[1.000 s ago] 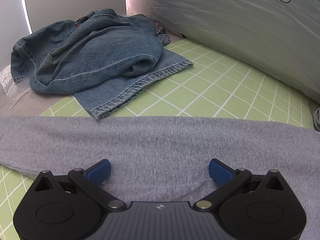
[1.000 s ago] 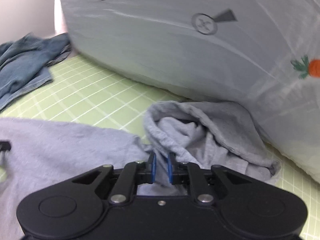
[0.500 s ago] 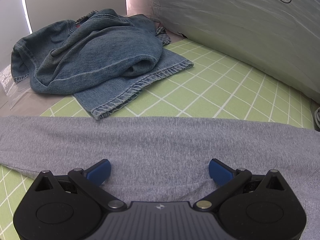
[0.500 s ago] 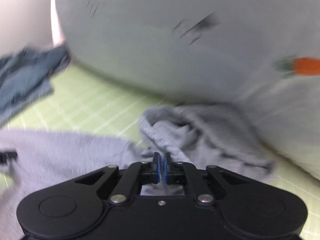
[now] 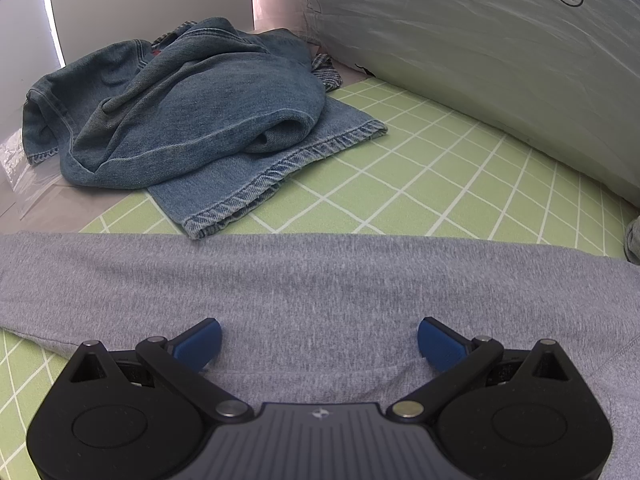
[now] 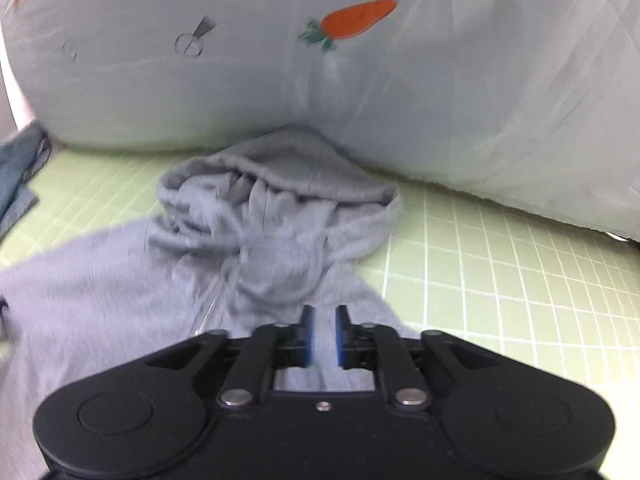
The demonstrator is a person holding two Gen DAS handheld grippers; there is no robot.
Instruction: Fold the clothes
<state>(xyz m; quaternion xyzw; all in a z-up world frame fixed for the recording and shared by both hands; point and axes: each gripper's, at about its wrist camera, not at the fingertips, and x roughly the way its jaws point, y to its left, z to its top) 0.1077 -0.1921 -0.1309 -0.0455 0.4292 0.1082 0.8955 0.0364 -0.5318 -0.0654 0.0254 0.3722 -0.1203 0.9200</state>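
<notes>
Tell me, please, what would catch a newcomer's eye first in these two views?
Probably the orange carrot print on the big pale bag at the back of the green grid mat. Next, the grey hoodie spread across the mat, its hood bunched against that bag. In the left view, crumpled blue jeans lie at the mat's far left corner.

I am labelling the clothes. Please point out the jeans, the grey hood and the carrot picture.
jeans (image 5: 192, 120): left wrist view, crumpled middle.
grey hood (image 6: 296, 176): right wrist view, upper rim.
carrot picture (image 6: 356, 18): right wrist view, orange body.
</notes>
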